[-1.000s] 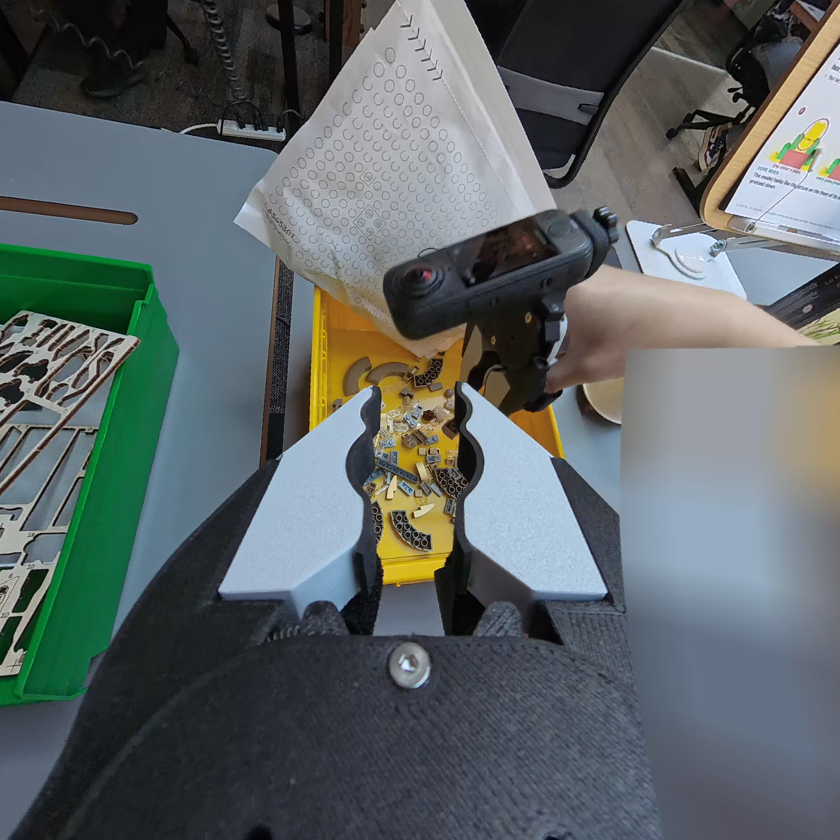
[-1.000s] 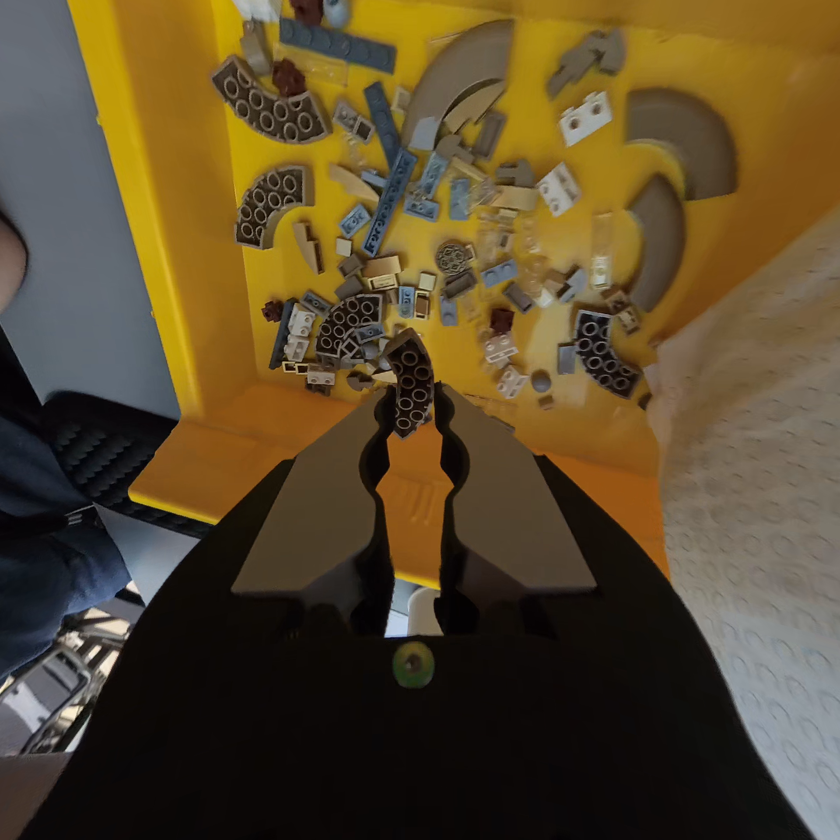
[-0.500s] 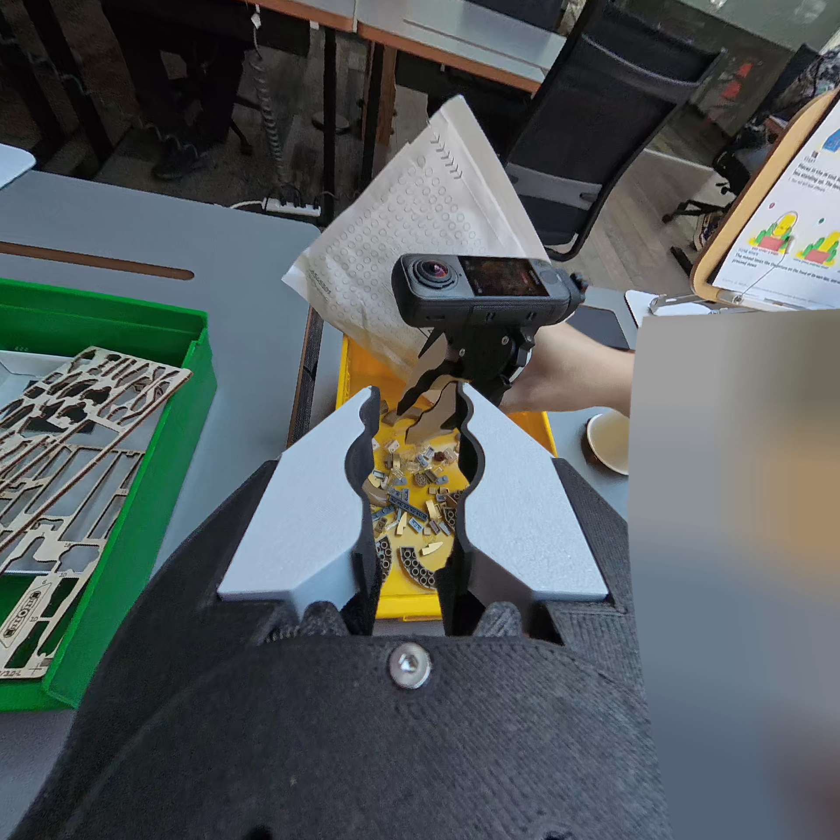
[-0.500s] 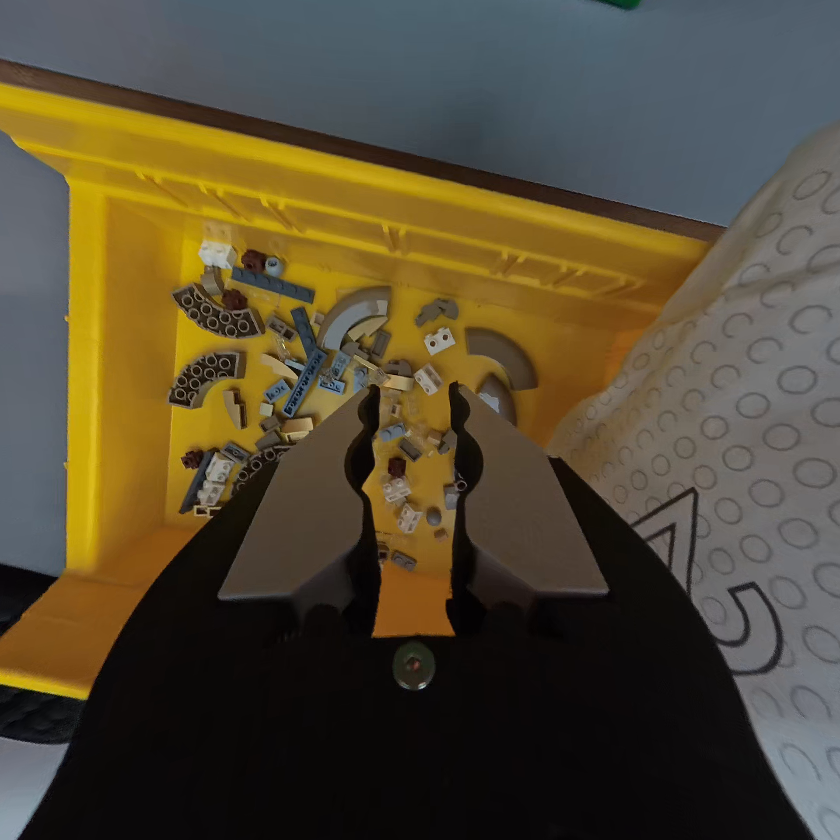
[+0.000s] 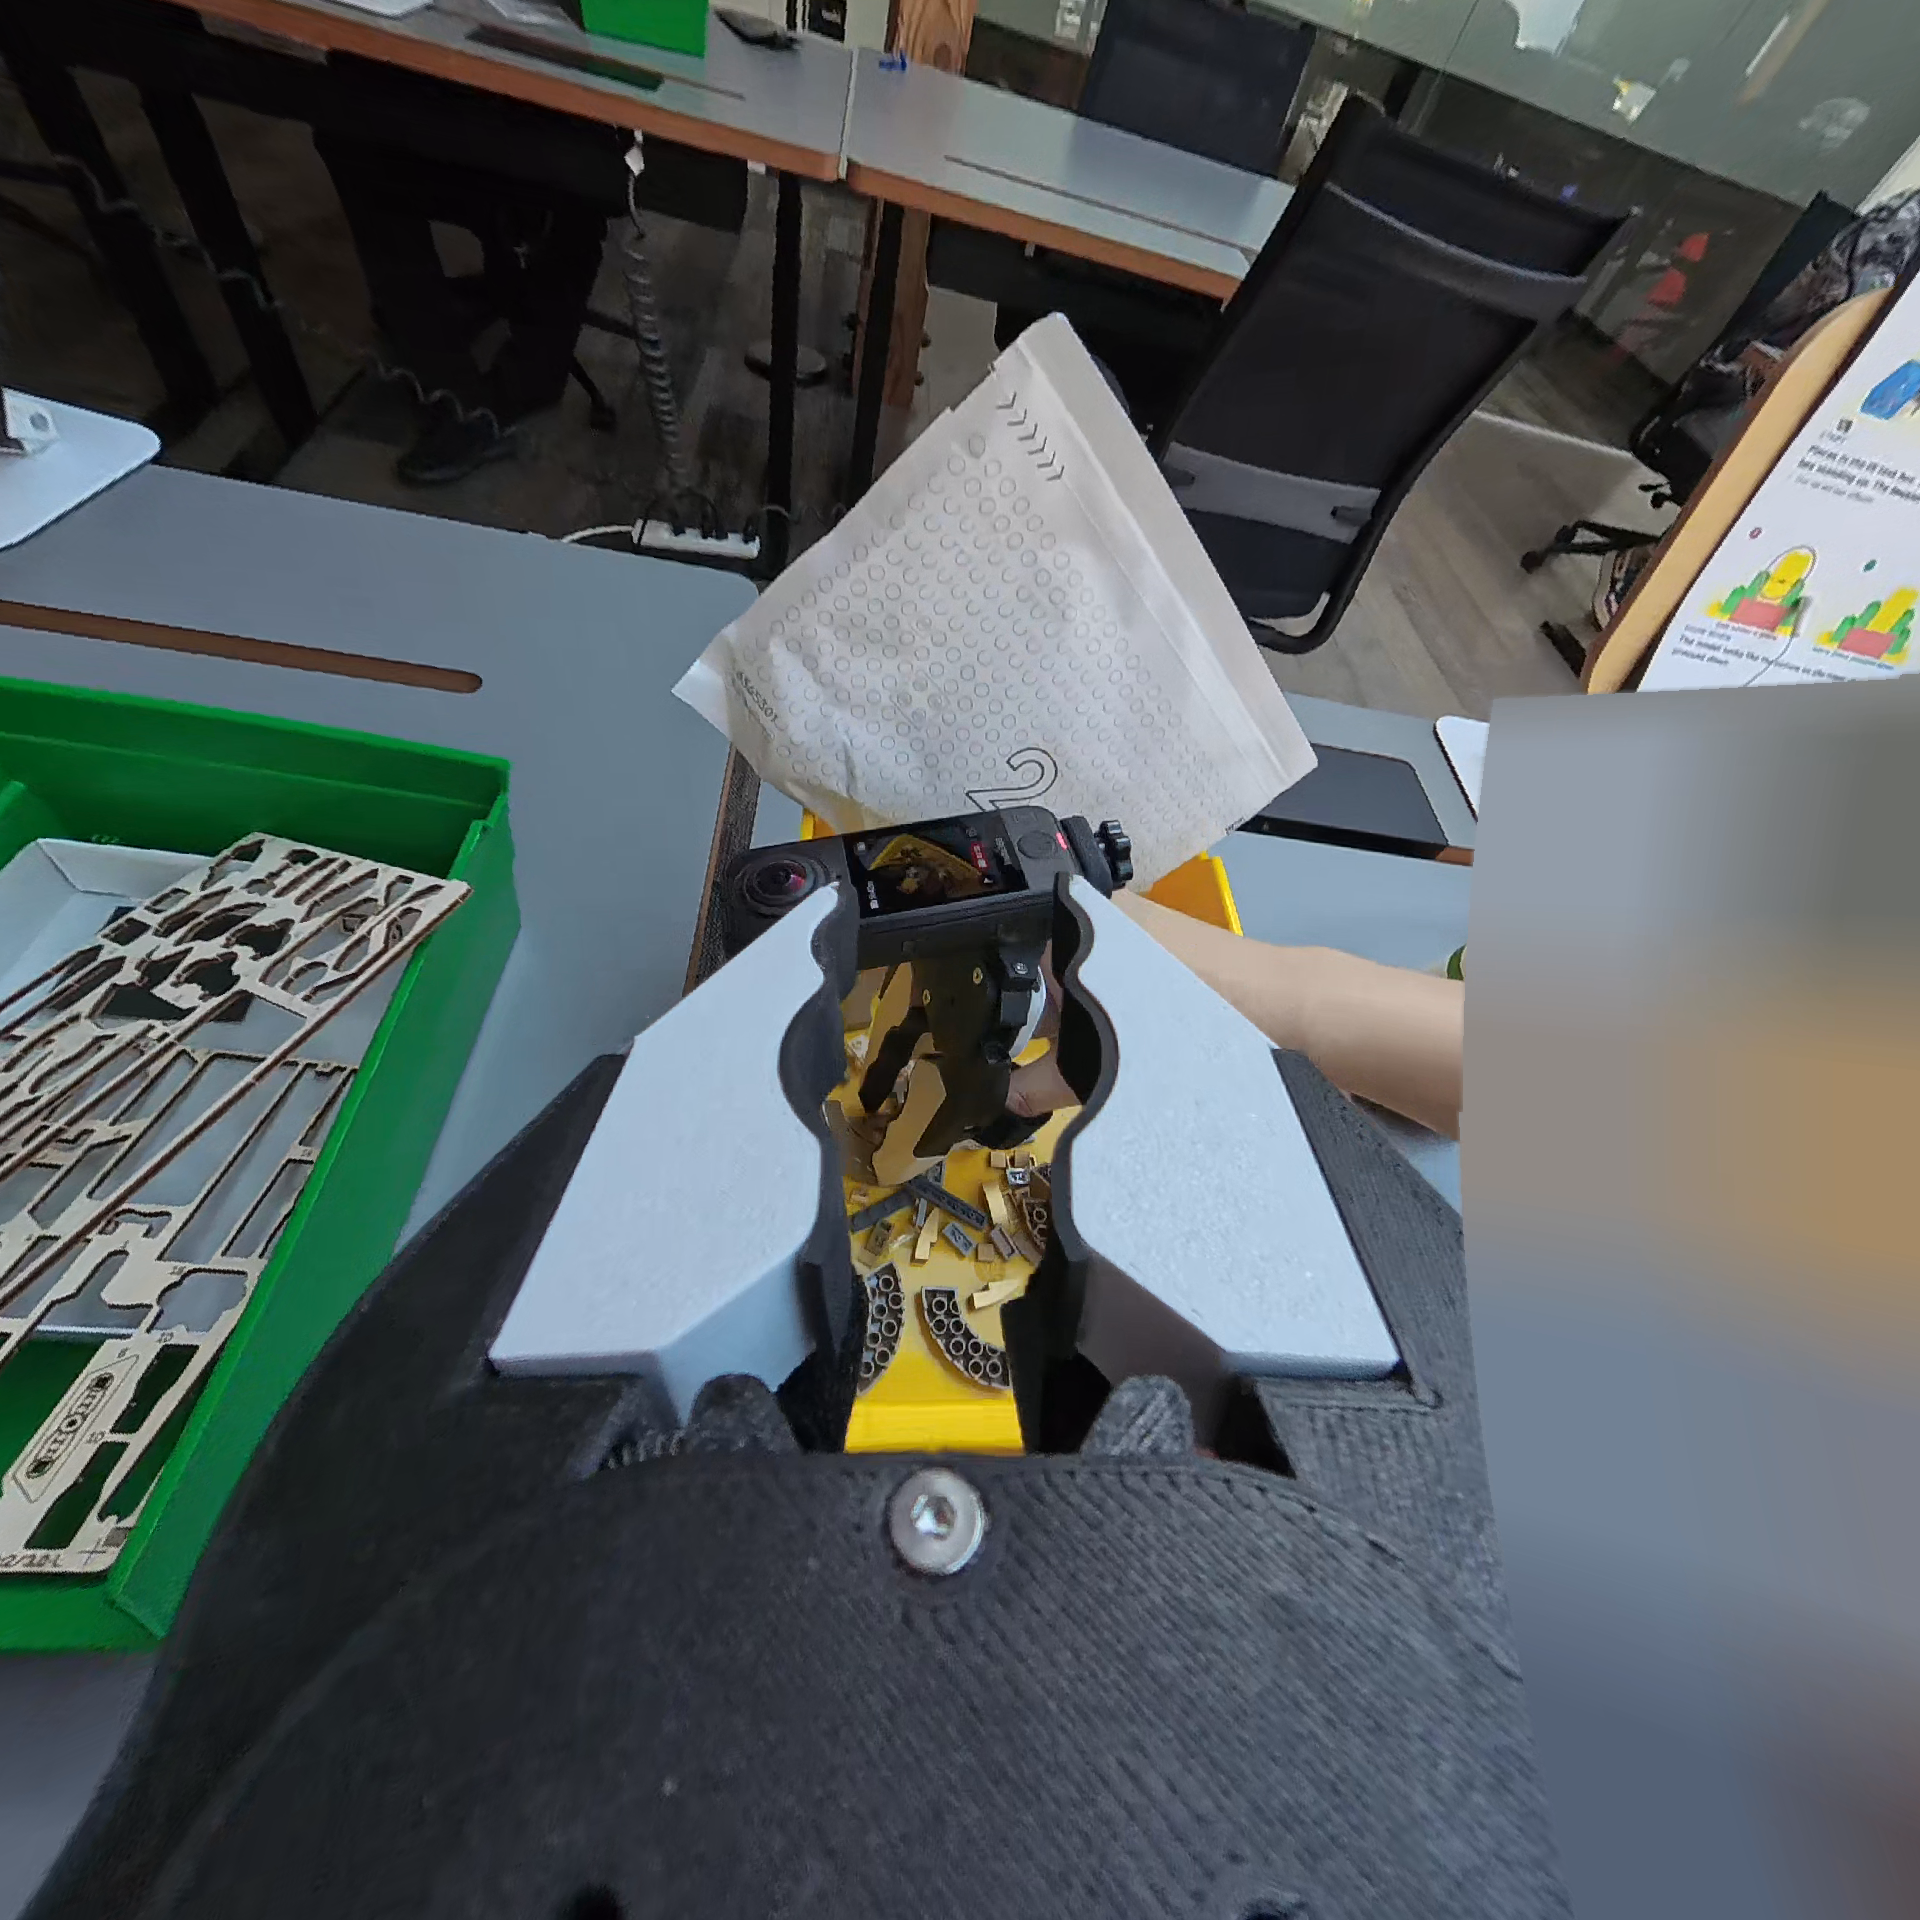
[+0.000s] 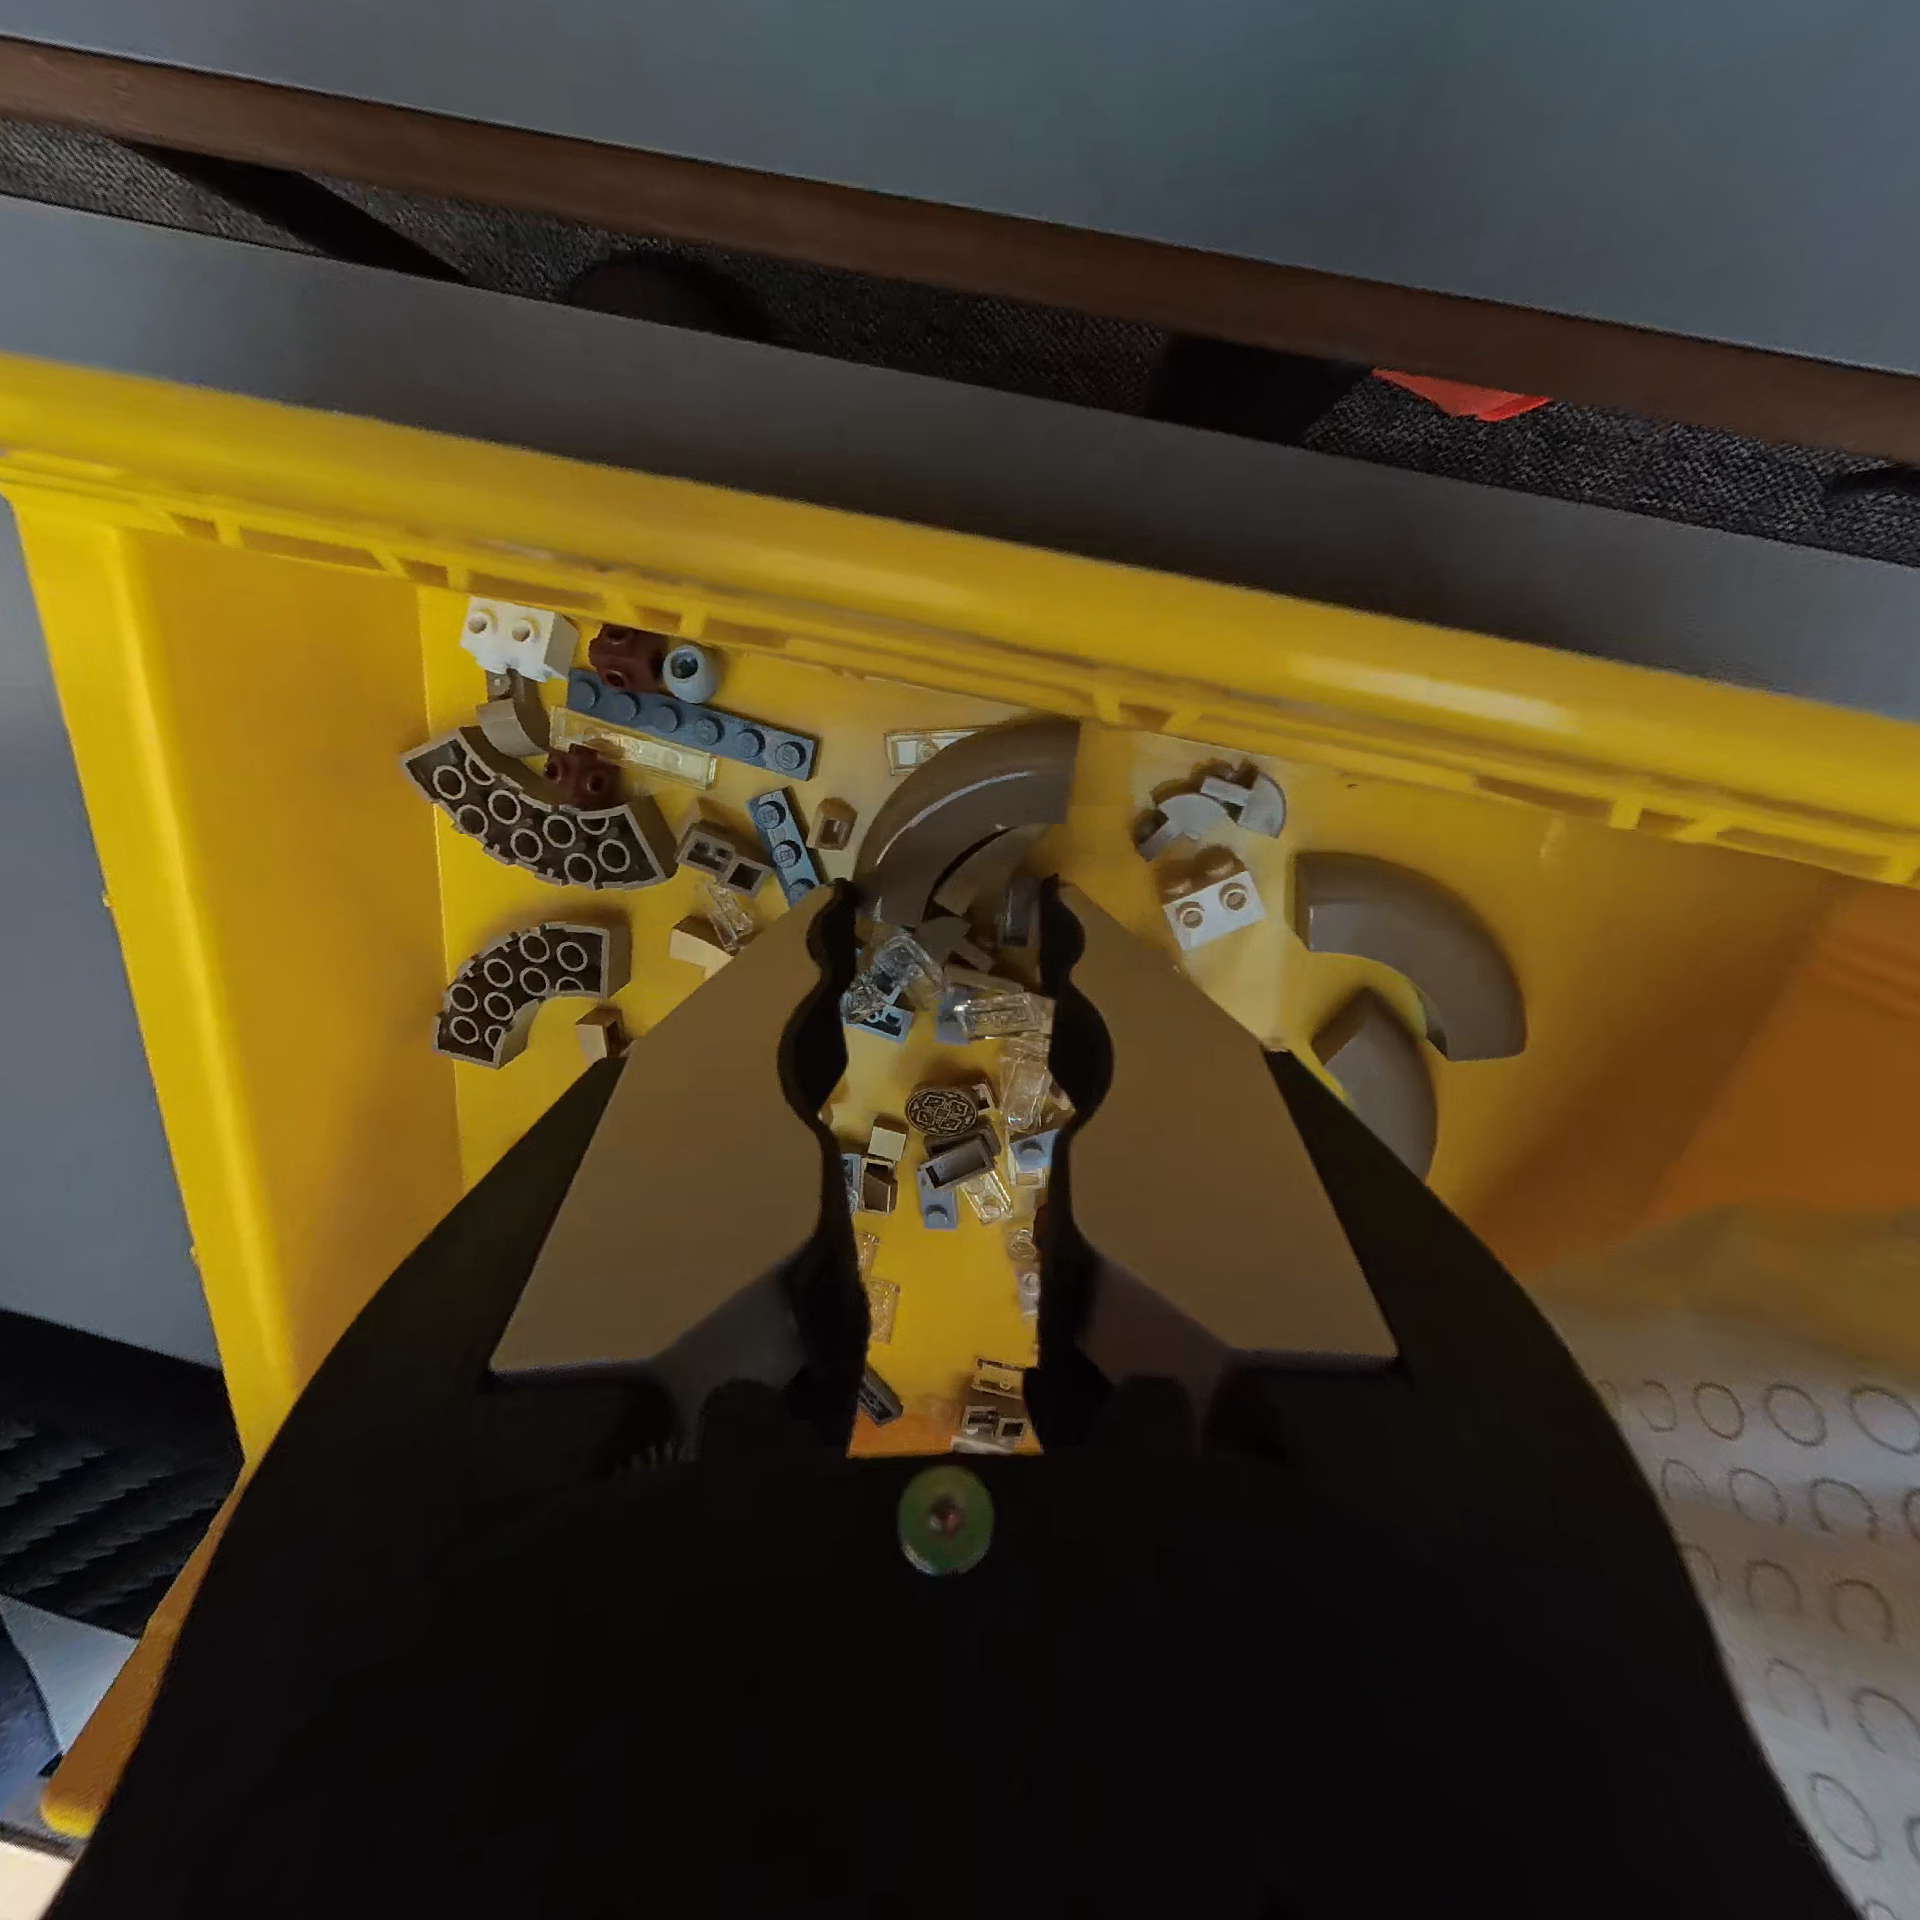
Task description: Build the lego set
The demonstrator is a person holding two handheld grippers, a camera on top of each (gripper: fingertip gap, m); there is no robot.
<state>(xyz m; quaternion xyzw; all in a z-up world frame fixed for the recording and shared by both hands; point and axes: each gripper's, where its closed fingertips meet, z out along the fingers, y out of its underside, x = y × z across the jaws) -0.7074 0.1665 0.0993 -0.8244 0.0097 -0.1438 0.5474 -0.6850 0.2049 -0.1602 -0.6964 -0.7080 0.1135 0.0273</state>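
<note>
A yellow tray (image 6: 935, 623) holds several loose lego pieces: dark brown curved plates (image 6: 530, 821), tan arches (image 6: 977, 800), a blue-grey long plate (image 6: 696, 722) and small clear and grey bits. My right gripper (image 6: 945, 894) is open and empty, low over the tray, with its tips just short of the tan arch. My left gripper (image 5: 951, 914) is open and empty, held above the near end of the tray (image 5: 925, 1418). The right gripper's camera (image 5: 914, 873) shows between the left gripper's fingers.
A white paper bag (image 5: 987, 644) leans on the tray's far end and shows at the lower right of the right wrist view (image 6: 1766, 1507). A green bin (image 5: 457, 1039) with a cut wooden sheet (image 5: 156, 1091) stands to the left. An instruction booklet (image 5: 1829, 561) stands at the right. Some 25 centimetres of space lies between my two pairs of fingers.
My right gripper let go of a dark curved plate, opened, and moved down towards the tan arch. My left gripper drew back and tilted up.
</note>
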